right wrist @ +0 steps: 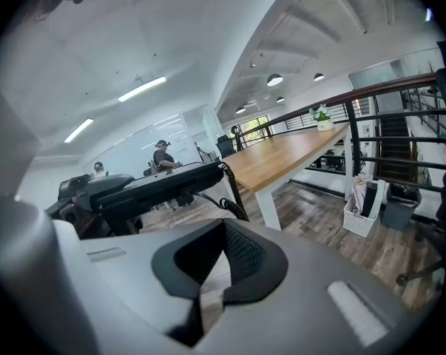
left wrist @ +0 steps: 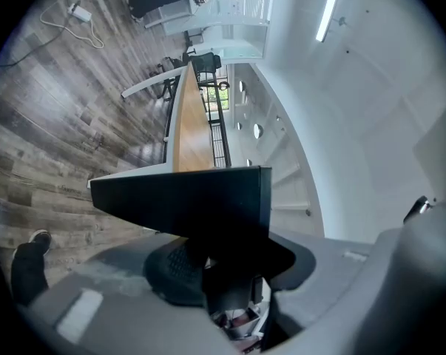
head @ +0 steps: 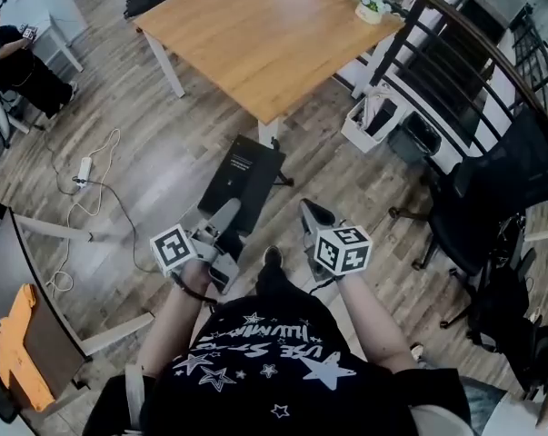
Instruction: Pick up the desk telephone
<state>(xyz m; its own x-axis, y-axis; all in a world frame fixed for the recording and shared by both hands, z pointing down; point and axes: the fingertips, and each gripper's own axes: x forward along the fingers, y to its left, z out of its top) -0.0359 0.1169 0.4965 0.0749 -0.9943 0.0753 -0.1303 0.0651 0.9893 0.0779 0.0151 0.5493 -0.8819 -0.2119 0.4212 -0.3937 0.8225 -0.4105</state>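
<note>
The desk telephone (head: 242,175) is a flat black set, held out over the wood floor ahead of me. My left gripper (head: 226,214) is shut on its near end. In the left gripper view the telephone (left wrist: 186,198) spans the picture as a dark slab clamped between the jaws of the left gripper (left wrist: 230,272). My right gripper (head: 312,214) is beside it to the right, apart from the phone. Its jaws meet at the tips with nothing between them (right wrist: 223,231). From the right gripper view the telephone (right wrist: 149,187) shows at the left with its coiled cord (right wrist: 231,198) hanging.
A wooden table (head: 264,34) with white legs stands ahead, with a potted plant (head: 372,5) at its far corner. A black railing (head: 455,53), a white basket (head: 369,121) and black office chairs (head: 492,198) are on the right. A power strip with cable (head: 83,169) lies on the floor at the left.
</note>
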